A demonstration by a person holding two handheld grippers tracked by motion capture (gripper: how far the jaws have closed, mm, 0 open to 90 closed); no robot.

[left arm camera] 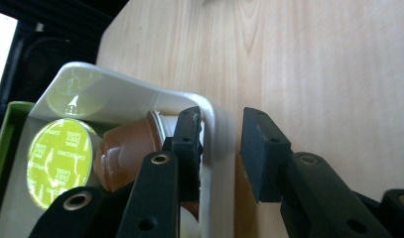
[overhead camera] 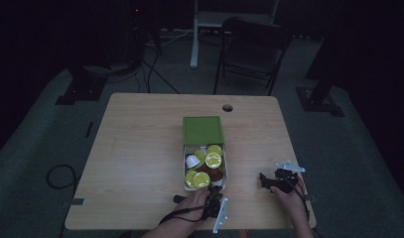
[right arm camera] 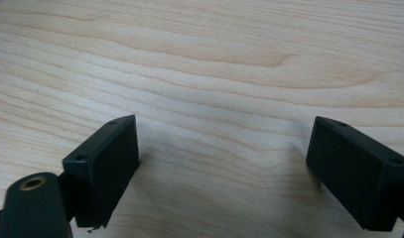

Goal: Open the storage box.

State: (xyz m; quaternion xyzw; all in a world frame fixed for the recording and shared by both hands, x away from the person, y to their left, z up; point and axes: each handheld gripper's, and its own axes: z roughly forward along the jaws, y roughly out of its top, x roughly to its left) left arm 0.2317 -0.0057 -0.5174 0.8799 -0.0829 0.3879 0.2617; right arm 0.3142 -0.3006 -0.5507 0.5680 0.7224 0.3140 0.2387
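Note:
A white box (overhead camera: 226,171) holds several coffee capsules with yellow-green lids (overhead camera: 213,159), and its green lid (overhead camera: 203,130) stands open at the far end. My left gripper (overhead camera: 215,191) is at the box's near edge. In the left gripper view, that gripper (left arm camera: 222,144) straddles the white wall (left arm camera: 217,168), one jaw inside and one outside, pinching it. A brown capsule (left arm camera: 122,153) and a yellow-green capsule lid (left arm camera: 58,161) lie just inside. My right gripper (overhead camera: 263,179) rests on the table right of the box. In its own view the right gripper (right arm camera: 222,163) is wide open over bare wood.
The wooden table (overhead camera: 140,148) has a cable hole (overhead camera: 227,107) near its far edge. A folding chair (overhead camera: 251,49) and a desk leg (overhead camera: 194,34) stand beyond it in the dark room. Cables lie on the floor at the left (overhead camera: 58,176).

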